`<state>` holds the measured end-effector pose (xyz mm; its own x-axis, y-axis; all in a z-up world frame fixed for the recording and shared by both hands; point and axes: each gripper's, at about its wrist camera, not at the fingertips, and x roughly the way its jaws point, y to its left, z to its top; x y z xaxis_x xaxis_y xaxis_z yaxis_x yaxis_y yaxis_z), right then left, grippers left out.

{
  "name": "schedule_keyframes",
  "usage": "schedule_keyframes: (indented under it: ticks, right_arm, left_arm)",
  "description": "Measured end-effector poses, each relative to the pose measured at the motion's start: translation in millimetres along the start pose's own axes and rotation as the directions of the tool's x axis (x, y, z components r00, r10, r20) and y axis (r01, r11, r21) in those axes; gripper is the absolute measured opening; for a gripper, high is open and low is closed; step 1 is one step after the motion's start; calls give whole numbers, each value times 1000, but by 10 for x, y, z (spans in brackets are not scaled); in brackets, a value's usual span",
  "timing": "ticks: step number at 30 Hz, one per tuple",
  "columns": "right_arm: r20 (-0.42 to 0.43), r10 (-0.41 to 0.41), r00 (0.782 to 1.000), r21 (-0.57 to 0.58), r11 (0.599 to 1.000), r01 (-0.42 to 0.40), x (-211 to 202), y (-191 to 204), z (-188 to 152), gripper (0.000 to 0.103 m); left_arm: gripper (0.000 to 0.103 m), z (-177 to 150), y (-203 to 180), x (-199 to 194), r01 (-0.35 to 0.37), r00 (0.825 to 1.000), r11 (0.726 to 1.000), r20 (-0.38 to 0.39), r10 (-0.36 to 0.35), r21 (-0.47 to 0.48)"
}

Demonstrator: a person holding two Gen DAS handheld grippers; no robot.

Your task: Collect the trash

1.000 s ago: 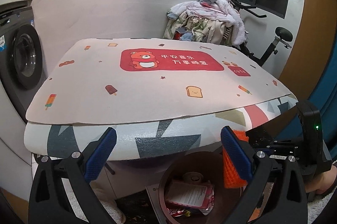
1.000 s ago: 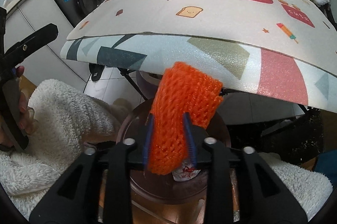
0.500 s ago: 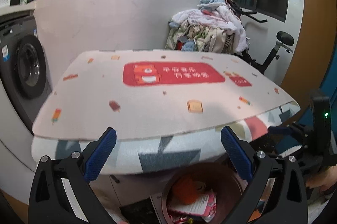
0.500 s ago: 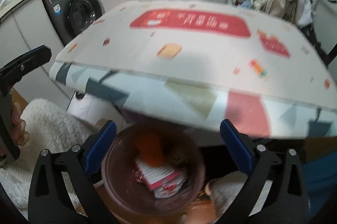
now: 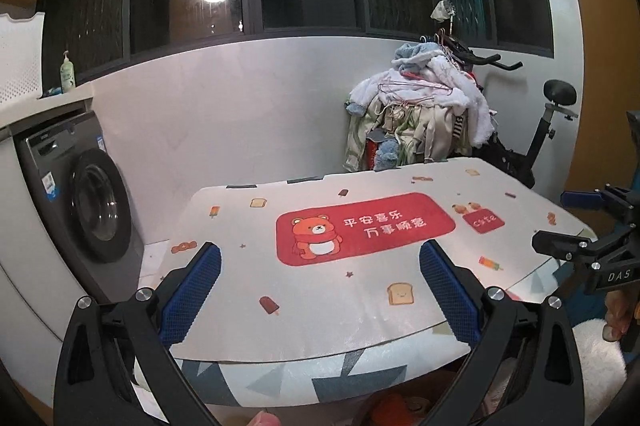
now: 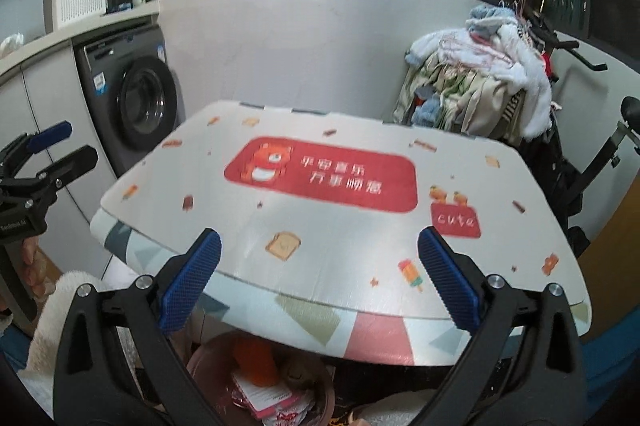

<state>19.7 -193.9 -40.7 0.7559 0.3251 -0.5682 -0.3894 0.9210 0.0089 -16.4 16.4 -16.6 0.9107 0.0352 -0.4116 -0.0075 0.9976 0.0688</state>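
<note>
Both grippers' fingers point(image 5: 320, 290) point(image 6: 318, 280) spread empty; crumpled orange net point(image 6: 256, 360) lies in bin point(image 6: 326, 392).

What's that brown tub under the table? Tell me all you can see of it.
The bin is a round brown tub, seemingly plastic, upright on the floor below the table's near edge, which hides its far rim. Inside lie an orange net, a brownish lump, and red and white wrappers. Neither gripper touches it.

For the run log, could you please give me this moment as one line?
left tool: open, empty | right tool: open, empty | orange foam net: in bin under table | mat: no trash seen
</note>
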Motion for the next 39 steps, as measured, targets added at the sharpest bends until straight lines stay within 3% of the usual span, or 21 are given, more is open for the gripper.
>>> schedule_keyframes:
  ticks: [7,39]
  right_arm:
    - [34,-4,999,-2,1000,4,-139,-1,104,97]
    - [36,-23,999,35,999,22,-142,0,27,97]
  left_arm:
    - [97,114,38,-63,-11,1000,999,-6,11,-31]
    - [97,0,-110,-39,-38,999,999,-23,39,35]
